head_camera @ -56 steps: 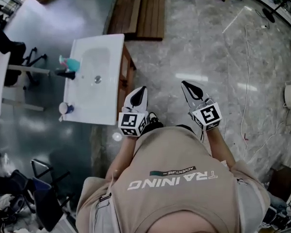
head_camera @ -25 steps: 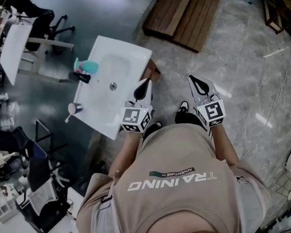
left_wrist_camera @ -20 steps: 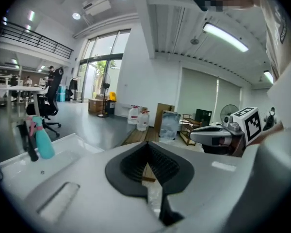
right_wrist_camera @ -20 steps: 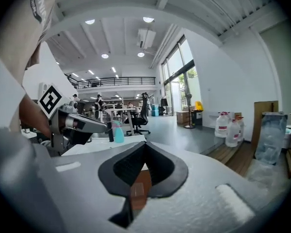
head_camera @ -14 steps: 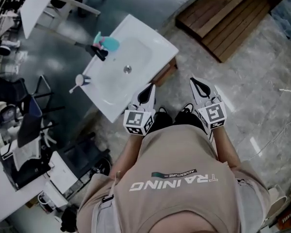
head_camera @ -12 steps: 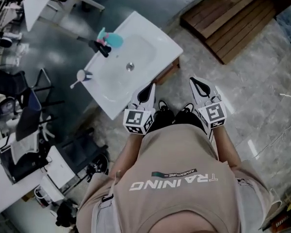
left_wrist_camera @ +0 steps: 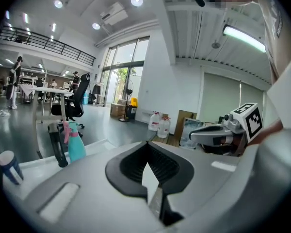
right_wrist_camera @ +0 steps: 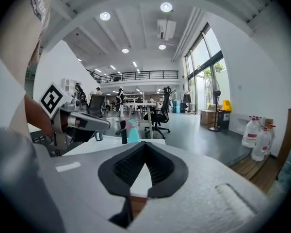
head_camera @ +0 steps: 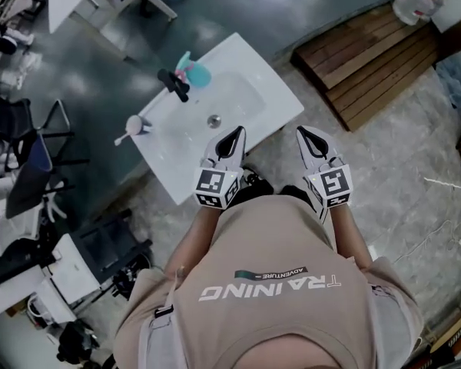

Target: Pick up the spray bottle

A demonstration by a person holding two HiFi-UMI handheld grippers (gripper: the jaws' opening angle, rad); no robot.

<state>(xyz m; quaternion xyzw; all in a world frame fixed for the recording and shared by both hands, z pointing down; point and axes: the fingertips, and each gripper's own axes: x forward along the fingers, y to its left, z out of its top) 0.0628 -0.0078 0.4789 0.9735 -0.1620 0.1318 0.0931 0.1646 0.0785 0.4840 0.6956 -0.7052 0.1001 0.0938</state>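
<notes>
A teal spray bottle (head_camera: 195, 72) with a pink trigger stands upright at the far rim of a white sink basin (head_camera: 270, 83), beside a black faucet (head_camera: 174, 84). My left gripper (head_camera: 235, 133) hovers over the basin's near edge, jaws shut and empty. To its right, my right gripper (head_camera: 302, 132) is off the basin over the floor, also shut and empty. In the left gripper view the spray bottle (left_wrist_camera: 76, 145) stands ahead to the left, well beyond the gripper (left_wrist_camera: 147, 145). The right gripper view has the bottle (right_wrist_camera: 133, 131) far ahead of the gripper (right_wrist_camera: 145, 145).
A cup (head_camera: 134, 124) holding a toothbrush stands on the basin's left corner. A wooden pallet (head_camera: 366, 56) lies on the floor to the right. Office chairs and desks (head_camera: 31, 167) crowd the left side. Water jugs (left_wrist_camera: 158, 123) stand by the far wall.
The person has turned and stepped toward the sink. The basin has swung from the upper left to just ahead of the left gripper. Both grippers stay shut.
</notes>
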